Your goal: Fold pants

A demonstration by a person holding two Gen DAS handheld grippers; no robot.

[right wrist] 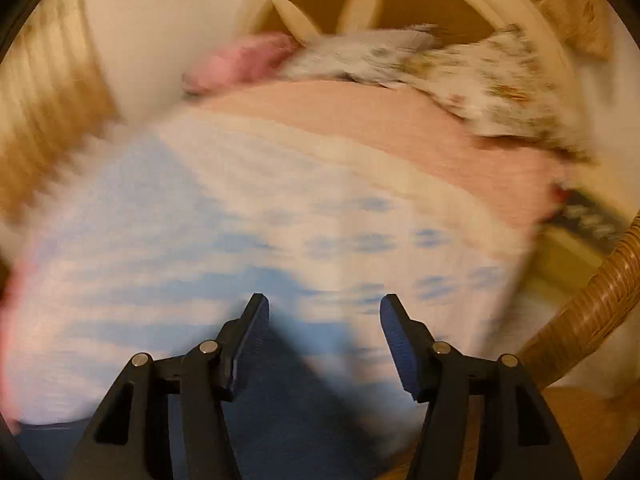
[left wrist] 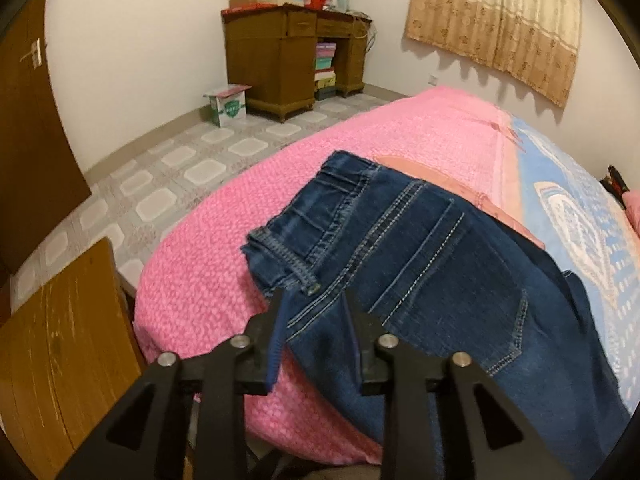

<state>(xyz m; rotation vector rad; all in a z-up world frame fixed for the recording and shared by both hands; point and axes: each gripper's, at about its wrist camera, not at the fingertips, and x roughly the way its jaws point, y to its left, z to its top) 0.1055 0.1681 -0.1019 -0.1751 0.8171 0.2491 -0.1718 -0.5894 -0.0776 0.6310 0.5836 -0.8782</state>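
Dark blue jeans [left wrist: 420, 256] lie on the pink bedspread [left wrist: 224, 264], waistband toward the far left and back pocket facing up. My left gripper [left wrist: 314, 296] is closed on a fold of the jeans near the waistband, with denim between the fingers. In the right wrist view, which is motion-blurred, my right gripper [right wrist: 324, 306] is open and empty above a blue patch of the jeans [right wrist: 288, 408] on the blue-and-white blanket [right wrist: 240, 220].
A wooden chair [left wrist: 60, 352] stands at the bed's left. A wooden desk [left wrist: 288, 56] and a cardboard box [left wrist: 226, 104] stand by the far wall. A wicker basket [right wrist: 592, 304] is at right, with pillows [right wrist: 460, 76] by the headboard.
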